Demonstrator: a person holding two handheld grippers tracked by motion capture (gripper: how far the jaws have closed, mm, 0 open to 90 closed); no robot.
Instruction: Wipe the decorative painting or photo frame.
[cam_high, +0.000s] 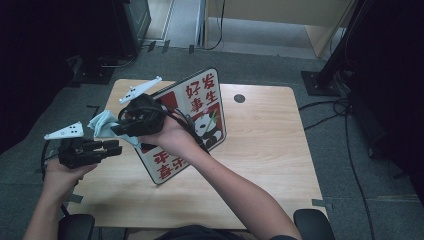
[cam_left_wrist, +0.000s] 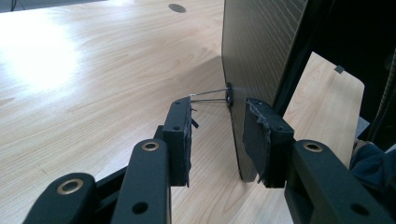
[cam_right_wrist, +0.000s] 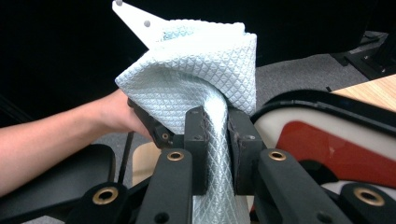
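**Now: cloth pinched, board propped on a wooden table**

Underfoot is grey carpet, with a pale wood-grain table standing on it; dark equipment stands and loose cables sit around its far side and right edge. The tabletop has rounded corners and a small round cable hole near the far edge. Its right half lies bare, giving the most open room; the left half is crowded by both hands.

At the left edge, the left gripper is held level over the table's near-left corner, pointing toward the board. In the left gripper view its black jaws stand apart, one on each side of the board's lower edge; I cannot tell whether the pads touch it. The board's back is dark with a fine grain, and a thin wire stand sticks out of it.

Just right of that, the right gripper reaches across the board's front face toward the left. Its jaws are clamped on a light blue cloth, a soft waffle-textured fabric that bunches above the pads, held in the air beside the board's left edge.

The board stands tilted on the table's left-centre, a flat rounded rectangle with a dark rim, red panels, red characters and a panda picture.
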